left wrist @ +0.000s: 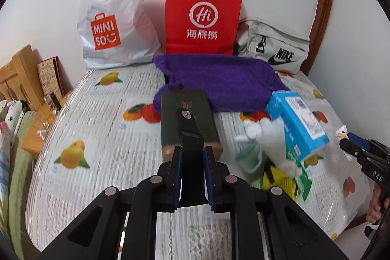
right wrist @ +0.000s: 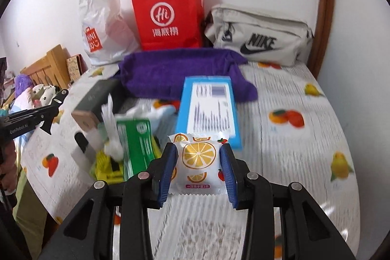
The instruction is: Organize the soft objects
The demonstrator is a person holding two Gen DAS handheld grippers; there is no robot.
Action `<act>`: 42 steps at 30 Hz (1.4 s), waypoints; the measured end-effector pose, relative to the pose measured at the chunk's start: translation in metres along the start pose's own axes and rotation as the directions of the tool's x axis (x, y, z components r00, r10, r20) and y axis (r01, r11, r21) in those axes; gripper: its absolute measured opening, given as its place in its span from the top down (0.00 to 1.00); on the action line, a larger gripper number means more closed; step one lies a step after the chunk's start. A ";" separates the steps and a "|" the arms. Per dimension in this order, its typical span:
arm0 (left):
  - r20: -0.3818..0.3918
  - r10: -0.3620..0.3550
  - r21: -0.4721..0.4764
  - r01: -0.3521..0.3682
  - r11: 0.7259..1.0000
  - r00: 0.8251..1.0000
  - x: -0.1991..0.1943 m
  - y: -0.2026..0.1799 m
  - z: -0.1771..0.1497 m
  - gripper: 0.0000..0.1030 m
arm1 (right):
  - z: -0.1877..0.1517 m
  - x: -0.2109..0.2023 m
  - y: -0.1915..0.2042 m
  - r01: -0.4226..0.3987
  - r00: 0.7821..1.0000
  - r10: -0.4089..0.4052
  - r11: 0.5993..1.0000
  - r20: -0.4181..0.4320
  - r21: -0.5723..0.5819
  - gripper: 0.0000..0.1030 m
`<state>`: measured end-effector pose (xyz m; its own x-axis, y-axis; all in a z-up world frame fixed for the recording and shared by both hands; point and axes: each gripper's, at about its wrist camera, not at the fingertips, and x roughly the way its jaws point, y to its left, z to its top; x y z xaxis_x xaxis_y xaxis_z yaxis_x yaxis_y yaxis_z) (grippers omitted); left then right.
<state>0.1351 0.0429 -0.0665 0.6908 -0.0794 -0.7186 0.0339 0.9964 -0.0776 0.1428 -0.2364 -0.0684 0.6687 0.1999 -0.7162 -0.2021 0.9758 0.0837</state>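
Our right gripper (right wrist: pixel 198 157) clenches a packet (right wrist: pixel 198 162) for sorting; our left gripper (left wrist: pixel 191 155) pinches a black strap (left wrist: pixel 189 130).

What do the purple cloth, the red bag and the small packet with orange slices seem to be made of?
Purple cloth: seemingly soft terry or fleece, matte and fuzzy.
Red bag: paper, stiff flat sides, sharp folds, twisted white handles.
Packet: glossy plastic film, serrated sealed edges.

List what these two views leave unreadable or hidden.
- Blue box: label print motion-blurred in both views.
- Red paper bag and Miniso bag: contents hidden by their walls.
- Black tool in left gripper: identity unclear.
- Green packet: blurred text, right view.
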 end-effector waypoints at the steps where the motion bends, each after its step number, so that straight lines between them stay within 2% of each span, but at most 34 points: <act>1: -0.003 0.002 -0.003 -0.002 1.000 1.000 0.003 0.000 0.006 0.84 | 0.008 0.002 0.000 -0.004 1.000 0.004 1.000 0.006 -0.005 0.63; 13: -0.019 -0.001 0.005 0.001 1.000 1.000 0.043 -0.001 0.065 0.84 | 0.088 0.043 -0.003 -0.059 0.997 0.060 0.998 0.043 -0.025 0.63; 21: -0.041 -0.031 -0.001 0.031 1.000 0.999 0.083 0.002 0.099 0.84 | 0.127 0.089 -0.009 -0.084 0.996 0.084 0.996 0.014 -0.026 0.63; 32: -0.092 -0.005 -0.030 0.002 1.000 0.996 0.149 0.009 0.139 0.84 | 0.154 0.160 -0.022 -0.096 0.994 0.093 0.994 -0.063 -0.052 0.62; 37: -0.133 -0.033 -0.057 0.026 0.998 0.991 0.183 0.011 0.151 0.84 | 0.157 0.192 -0.027 -0.100 0.988 0.091 0.992 -0.124 -0.074 0.62; 42: -0.172 -0.033 -0.077 0.020 0.997 0.985 0.212 0.015 0.158 0.84 | 0.161 0.214 -0.031 -0.111 0.981 0.094 0.990 -0.169 -0.093 0.61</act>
<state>0.3966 0.0452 -0.1107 0.5550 -0.1160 -0.8237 -0.0079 0.9894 -0.1447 0.4071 -0.2098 -0.1128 0.5161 0.2725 -0.8120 -0.3405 0.9352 0.0975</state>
